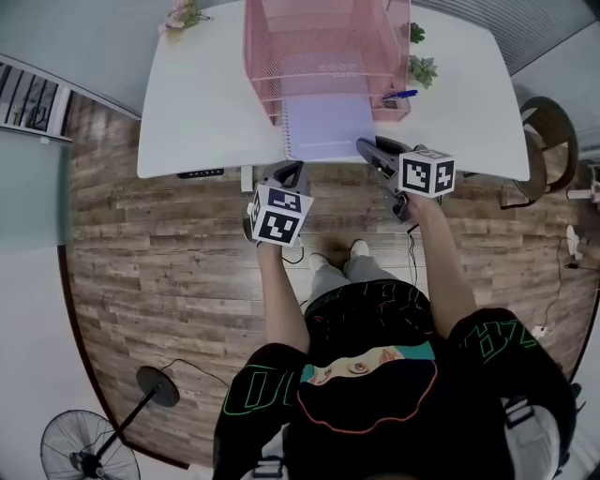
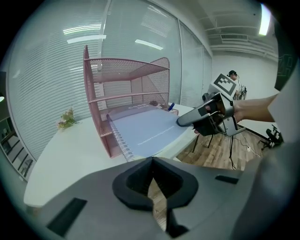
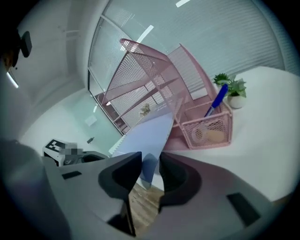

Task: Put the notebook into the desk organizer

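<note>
Both jaws of the right gripper [image 3: 150, 160] clamp a near corner of the notebook [image 1: 328, 127] lying partly in the organizer [image 1: 319, 47]; the left gripper [image 2: 152, 161] is closed, empty

white counter [image 1: 197, 112] | small potted plant [image 1: 424, 69] by its right edge | blue pen [image 1: 400, 95] | flowers [image 1: 183, 16] | floor fan [image 1: 84, 448] on wood floor [image 1: 159, 262]

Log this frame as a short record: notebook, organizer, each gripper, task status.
notebook: lavender, spiral-bound, far end on a lower shelf of the desk organizer, near end sticking out in front
right gripper: jaws closed on the notebook's near right corner
left gripper: jaws shut, empty, by the desk front edge
status: notebook only partly in
</note>
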Demonstrator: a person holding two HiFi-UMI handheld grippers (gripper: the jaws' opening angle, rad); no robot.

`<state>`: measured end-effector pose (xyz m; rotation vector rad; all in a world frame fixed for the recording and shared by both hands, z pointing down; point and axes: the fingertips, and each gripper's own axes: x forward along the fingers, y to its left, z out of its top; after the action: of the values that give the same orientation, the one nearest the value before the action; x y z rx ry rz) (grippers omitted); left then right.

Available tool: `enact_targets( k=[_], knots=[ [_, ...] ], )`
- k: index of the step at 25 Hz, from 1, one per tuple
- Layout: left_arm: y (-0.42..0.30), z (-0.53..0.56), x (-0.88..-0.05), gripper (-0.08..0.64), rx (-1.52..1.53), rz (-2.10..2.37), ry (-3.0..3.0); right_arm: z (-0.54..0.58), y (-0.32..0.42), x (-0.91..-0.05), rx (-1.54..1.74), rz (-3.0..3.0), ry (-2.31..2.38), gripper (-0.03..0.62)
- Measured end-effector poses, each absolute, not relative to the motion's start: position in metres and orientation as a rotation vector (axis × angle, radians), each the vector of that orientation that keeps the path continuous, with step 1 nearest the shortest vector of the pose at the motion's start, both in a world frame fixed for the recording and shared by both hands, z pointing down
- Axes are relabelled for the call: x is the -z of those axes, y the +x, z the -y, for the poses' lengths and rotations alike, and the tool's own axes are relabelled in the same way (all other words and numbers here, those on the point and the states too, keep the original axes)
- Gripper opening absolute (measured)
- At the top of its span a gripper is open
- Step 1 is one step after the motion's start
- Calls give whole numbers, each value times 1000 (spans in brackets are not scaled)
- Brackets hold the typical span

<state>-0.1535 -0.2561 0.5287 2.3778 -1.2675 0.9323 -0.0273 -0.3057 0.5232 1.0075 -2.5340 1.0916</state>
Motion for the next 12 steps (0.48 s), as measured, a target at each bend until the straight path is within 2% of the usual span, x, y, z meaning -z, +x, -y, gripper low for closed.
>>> enact_targets(
  k=[12],
  knots=[
    [-116,289,-526,-2,-1044,1144,2474,344,-28,-517,-907,2410,1127,126]
  ],
)
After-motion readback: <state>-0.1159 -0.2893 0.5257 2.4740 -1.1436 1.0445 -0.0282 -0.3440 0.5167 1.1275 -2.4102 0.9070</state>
